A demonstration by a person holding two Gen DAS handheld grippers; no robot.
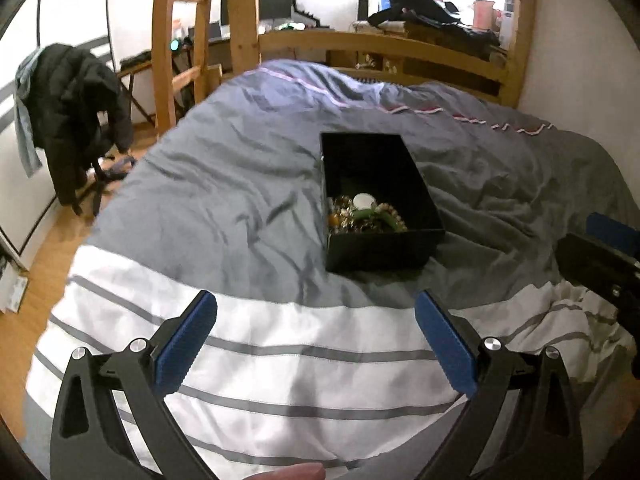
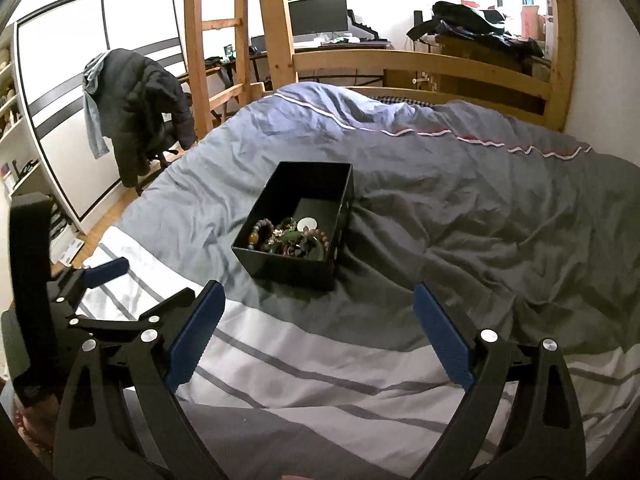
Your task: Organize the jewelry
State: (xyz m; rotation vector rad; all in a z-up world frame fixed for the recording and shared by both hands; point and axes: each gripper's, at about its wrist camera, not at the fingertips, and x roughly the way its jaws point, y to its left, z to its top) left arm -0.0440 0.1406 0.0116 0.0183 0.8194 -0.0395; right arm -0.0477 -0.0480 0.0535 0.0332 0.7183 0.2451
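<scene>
A black box stands on the grey duvet, and this box is the landmark. The jewelry, beaded bracelets tangled in a pile, lies inside the box at its near end; the far end is bare. The left gripper and the right gripper both hover on the near side of the box, each with jaws wide apart and holding nothing. The beads are probably light, hard and slippery, on soft strings, so one bracelet may drag others. Pinching one strand at the top of the pile seems safest.
</scene>
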